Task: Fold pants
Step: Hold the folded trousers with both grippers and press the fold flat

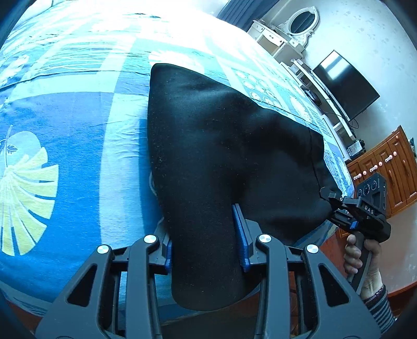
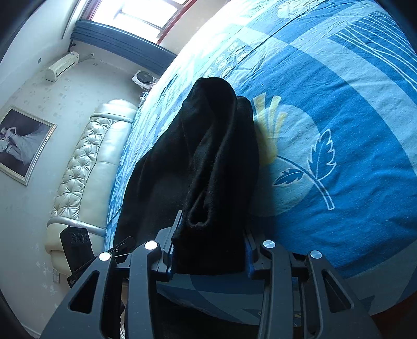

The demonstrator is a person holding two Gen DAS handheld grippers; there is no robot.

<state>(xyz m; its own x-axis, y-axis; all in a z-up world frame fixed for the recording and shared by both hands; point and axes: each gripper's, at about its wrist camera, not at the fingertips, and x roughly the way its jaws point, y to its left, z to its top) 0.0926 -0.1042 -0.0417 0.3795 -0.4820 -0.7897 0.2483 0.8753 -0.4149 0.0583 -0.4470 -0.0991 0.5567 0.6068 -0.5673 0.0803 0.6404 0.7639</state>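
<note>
Black pants lie on a bed with a blue patterned sheet. My left gripper is shut on one end of the pants, with fabric bunched between its blue pads. My right gripper is shut on the other end of the pants, where folded layers and a hem show. The right gripper also shows in the left wrist view at the pants' far edge, held by a hand. The pants hang between the two grippers, lifted at the near edge of the bed.
A white dresser with an oval mirror, a dark TV and a wooden cabinet stand beyond the bed. A tufted white headboard and framed picture line the wall in the right wrist view.
</note>
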